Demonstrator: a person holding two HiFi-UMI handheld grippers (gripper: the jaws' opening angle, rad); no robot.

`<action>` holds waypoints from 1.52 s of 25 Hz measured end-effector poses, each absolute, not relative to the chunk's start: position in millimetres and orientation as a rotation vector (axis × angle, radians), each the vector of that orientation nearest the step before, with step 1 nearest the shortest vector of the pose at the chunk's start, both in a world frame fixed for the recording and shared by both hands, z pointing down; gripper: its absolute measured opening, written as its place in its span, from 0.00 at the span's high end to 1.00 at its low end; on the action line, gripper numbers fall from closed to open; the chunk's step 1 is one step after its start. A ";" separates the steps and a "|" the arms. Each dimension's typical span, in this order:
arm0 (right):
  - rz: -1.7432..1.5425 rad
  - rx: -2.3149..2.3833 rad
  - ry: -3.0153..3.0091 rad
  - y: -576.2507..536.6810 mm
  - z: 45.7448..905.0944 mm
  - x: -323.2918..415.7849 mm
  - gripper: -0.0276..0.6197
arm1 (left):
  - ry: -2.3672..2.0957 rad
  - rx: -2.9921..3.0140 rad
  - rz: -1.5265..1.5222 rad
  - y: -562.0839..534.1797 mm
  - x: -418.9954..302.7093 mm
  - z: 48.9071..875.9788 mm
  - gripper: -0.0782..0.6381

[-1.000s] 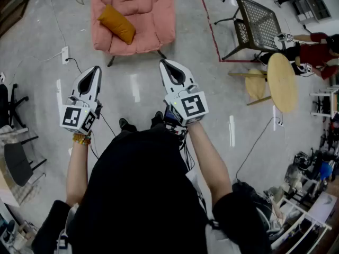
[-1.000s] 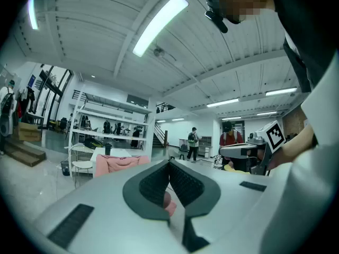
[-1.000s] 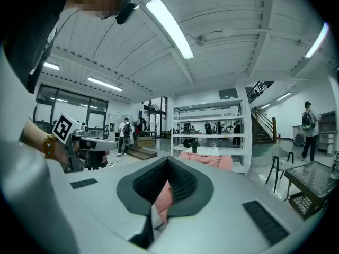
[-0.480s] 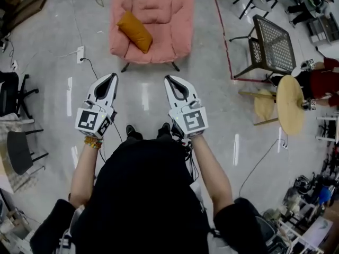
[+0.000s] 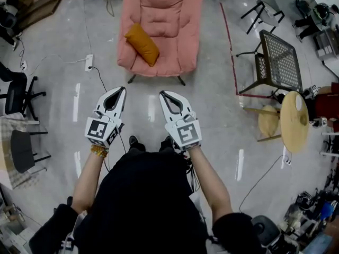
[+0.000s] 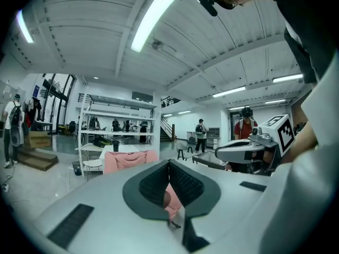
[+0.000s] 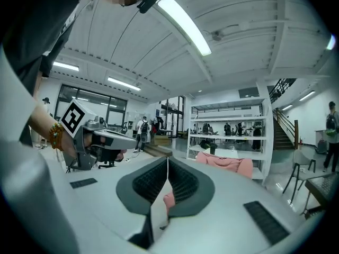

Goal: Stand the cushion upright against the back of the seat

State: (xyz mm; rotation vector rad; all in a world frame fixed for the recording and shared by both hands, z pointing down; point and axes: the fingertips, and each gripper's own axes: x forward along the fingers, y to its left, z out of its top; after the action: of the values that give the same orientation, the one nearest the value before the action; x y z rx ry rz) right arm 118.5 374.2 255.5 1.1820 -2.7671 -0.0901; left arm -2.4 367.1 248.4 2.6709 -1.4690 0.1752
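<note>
Left gripper [image 5: 121,89]: white, marker cube at its rear, being held out low in front of the person, left of centre in the head view. In its own view the two dark ribbed jaws are meeting at their tips, so it is closed, with nothing caught between them.

Right gripper [image 5: 162,93]: the matching unit, just right of centre, running roughly parallel to the first and well apart from it. Its jaws are likewise pressing tip to tip and are carrying nothing.

Both tools are pointing up the frame toward the armchair [image 5: 175,30] and are touching neither the chair nor the cushion.

Armchair: pink, padded and quilted, standing at top centre on a pale glossy floor [image 5: 143,102].

Cushion [image 5: 142,44]: mustard-orange, oblong, lying slantwise on the left part of the seat. It seems to be leaning on the left armrest (the steep downward angle makes contact hard to confirm). It is not standing upright against the backrest.

Power strip [image 5: 89,62]: white, lying on the floor left of the chair, cable trailing off.

Mesh chair [image 5: 279,62]: black, standing at the upper right, beyond a red floor line [image 5: 229,41].

Round table [image 5: 294,121]: light wood, sitting at the right edge, below the mesh chair.

Office chair [image 5: 16,97]: black, showing at the left edge.
</note>
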 end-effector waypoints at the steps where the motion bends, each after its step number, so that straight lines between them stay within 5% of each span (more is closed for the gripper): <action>1: -0.089 1.170 -2.770 372.6 255.7 120.2 0.93 | -1.470 2.669 0.185 367.2 -0.1 249.3 0.87; 11: 0.004 1.056 -2.801 361.8 276.8 144.4 0.93 | -1.537 2.601 0.279 367.5 16.0 266.2 0.87; 38: 0.091 1.067 -2.677 247.5 318.6 64.2 0.93 | -1.449 2.564 0.200 245.5 -68.1 304.5 0.87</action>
State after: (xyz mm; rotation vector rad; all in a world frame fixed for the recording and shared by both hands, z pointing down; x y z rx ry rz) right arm 64.2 247.5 318.6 1.0670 -2.6765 0.0915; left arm -68.1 245.5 304.5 2.5643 -1.4494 0.1997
